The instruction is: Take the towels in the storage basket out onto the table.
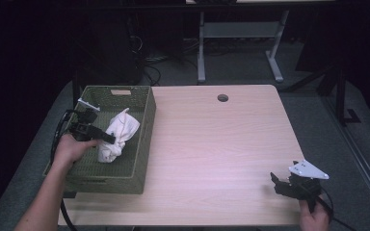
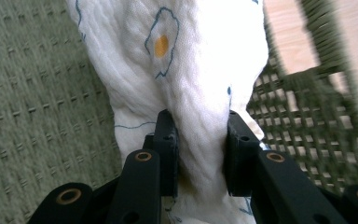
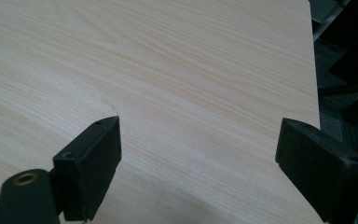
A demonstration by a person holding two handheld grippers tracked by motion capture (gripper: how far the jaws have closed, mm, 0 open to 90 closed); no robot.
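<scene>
Grabbing's done: left hand-held gripper [image 2: 198, 154] is clenched on the white cloth [image 2: 186, 79] inside the green basket [image 1: 142, 144], lifting it out remains, right hand-held gripper [image 3: 198, 163] idles released over the bench [image 1: 221, 139].

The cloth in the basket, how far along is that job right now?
Done: the left gripper has shut on the white cloth, pinching a bunched fold between its pads. In hand: the cloth hangs from that grip inside the green basket, its lower end down near the floor of it. Left: bringing it out over the rim, probably onto the bare table. The right gripper waits open at the table's near right corner.
</scene>
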